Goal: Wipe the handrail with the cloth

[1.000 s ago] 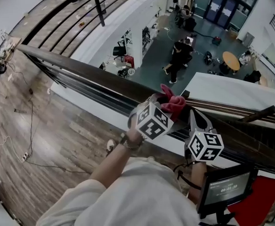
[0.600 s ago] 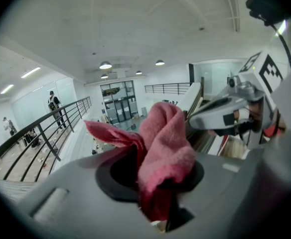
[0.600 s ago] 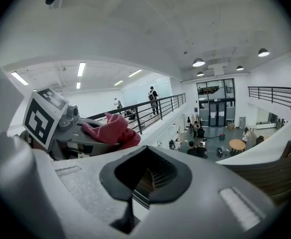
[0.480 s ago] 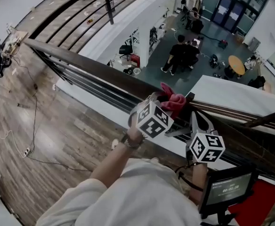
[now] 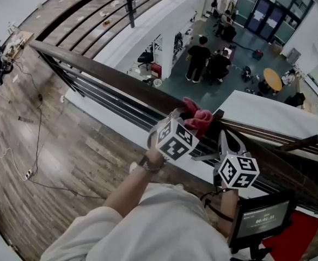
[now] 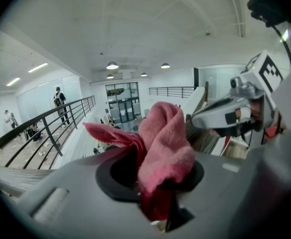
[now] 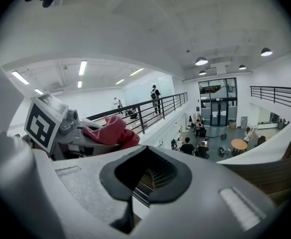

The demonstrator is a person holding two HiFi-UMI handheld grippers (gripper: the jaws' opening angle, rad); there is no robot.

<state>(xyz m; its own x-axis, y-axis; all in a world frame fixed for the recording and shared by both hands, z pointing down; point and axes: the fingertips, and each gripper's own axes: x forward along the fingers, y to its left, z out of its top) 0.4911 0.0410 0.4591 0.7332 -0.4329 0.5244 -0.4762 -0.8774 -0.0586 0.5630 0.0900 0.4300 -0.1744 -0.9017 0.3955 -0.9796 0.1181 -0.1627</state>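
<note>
A pink cloth (image 5: 198, 117) was held in the jaws of the left gripper (image 5: 187, 120), which were clenched on its lower part. In the left gripper view the fabric was seen bunched up and folded over above the jaws, with one corner sticking out to the left. In the head view the cloth was placed over the top of the dark wooden handrail (image 5: 110, 83), about midway along the stretch in view. Whether it was pressed onto the wood could not be told.

The right gripper (image 5: 225, 141) was held just beside the left one, on its right, and was pointed at the same rail. Its jaws were closed together with nothing gripped between them. Only the railing bars and the hall beyond were seen through the gap in their pads in the right gripper view. The cloth and the left gripper's marker cube were seen at the left of that view.

The handrail was run diagonally across the head view from upper left to lower right, with thin metal bars under it. A wood-plank floor (image 5: 55, 162) was seen on the near side, with a thin cable (image 5: 36, 145) trailed across it. Past the rail, a lower hall was seen, where several people (image 5: 197, 56) were gathered. A small screen (image 5: 262, 219) was mounted at the lower right, close to the person's pale sleeve (image 5: 148, 227).
</note>
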